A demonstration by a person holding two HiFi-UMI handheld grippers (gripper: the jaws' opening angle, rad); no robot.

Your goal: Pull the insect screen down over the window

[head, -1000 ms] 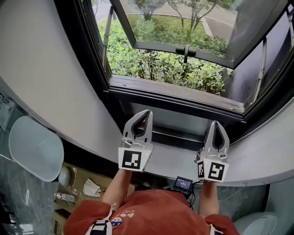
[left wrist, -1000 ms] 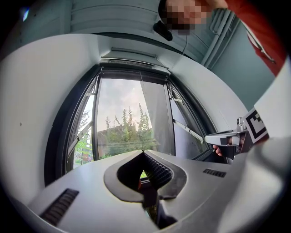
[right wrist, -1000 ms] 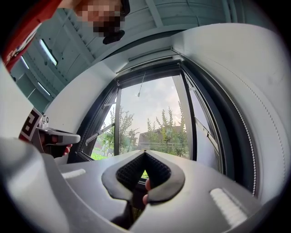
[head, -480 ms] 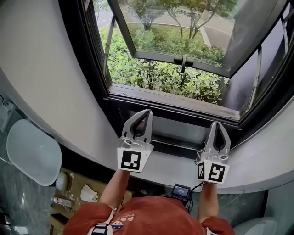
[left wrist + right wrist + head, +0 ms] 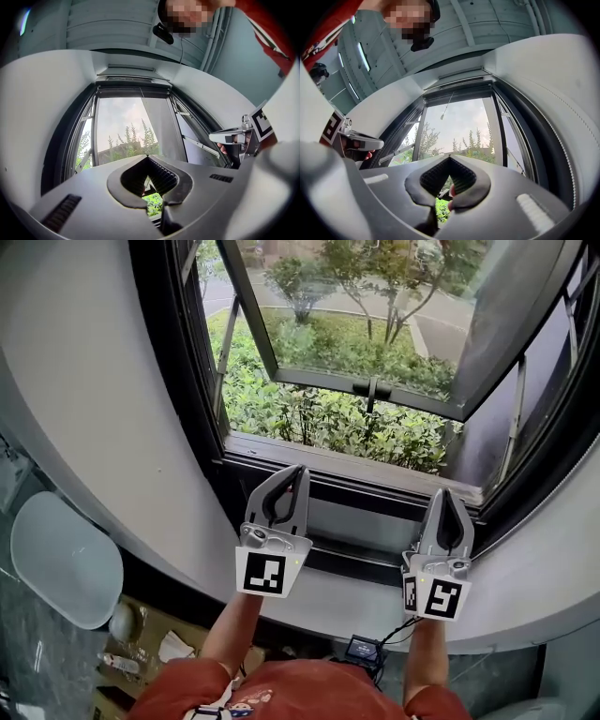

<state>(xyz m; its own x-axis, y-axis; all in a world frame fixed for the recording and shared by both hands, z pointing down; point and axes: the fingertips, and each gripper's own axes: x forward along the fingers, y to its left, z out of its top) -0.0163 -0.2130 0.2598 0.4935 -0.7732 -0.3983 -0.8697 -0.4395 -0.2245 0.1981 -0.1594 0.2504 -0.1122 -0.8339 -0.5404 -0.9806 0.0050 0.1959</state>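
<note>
Both my claws are pressed together on nothing: left claw (image 5: 298,474) and right claw (image 5: 446,495) sit side by side in the lower middle of the head view, just short of the window sill (image 5: 349,472). The opening is uncovered. I take the insect screen (image 5: 132,80) to be rolled up in the band along the frame's top, high in both gripper views, its long axis running across the window. A thin cord (image 5: 446,107) hangs from there, above and slightly left of my right claw, probably the nearer one. Both forearms reach forward, claws tilted upward.
</note>
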